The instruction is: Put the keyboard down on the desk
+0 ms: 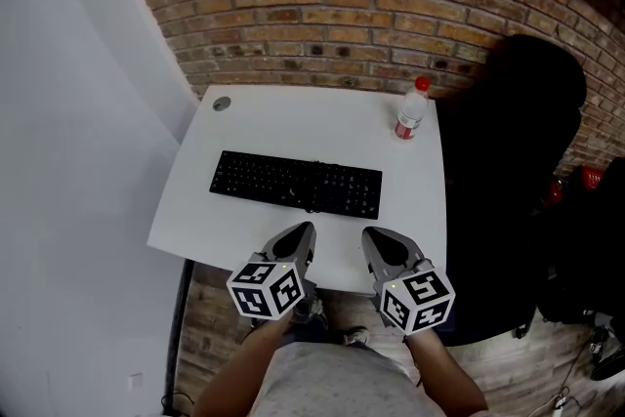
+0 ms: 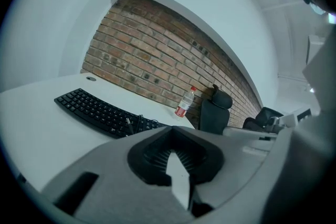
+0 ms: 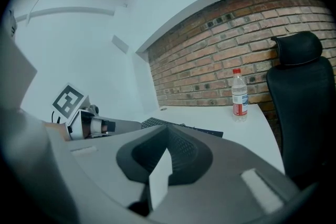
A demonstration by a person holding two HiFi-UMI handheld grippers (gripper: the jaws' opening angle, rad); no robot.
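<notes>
A black keyboard (image 1: 296,184) lies flat on the white desk (image 1: 264,117), a little nearer the front edge, with a dark cable bunched on its middle. In the left gripper view the keyboard (image 2: 100,112) is ahead and to the left; in the right gripper view only a strip of the keyboard (image 3: 157,123) shows over the jaws. My left gripper (image 1: 303,231) and right gripper (image 1: 375,236) hover side by side over the desk's front edge, just short of the keyboard and apart from it. Both are shut with nothing between the jaws.
A plastic water bottle (image 1: 411,109) with a red cap stands at the desk's back right corner. A black office chair (image 1: 508,171) stands against the desk's right side. A brick wall runs behind, a white wall on the left. A cable grommet (image 1: 222,103) sits back left.
</notes>
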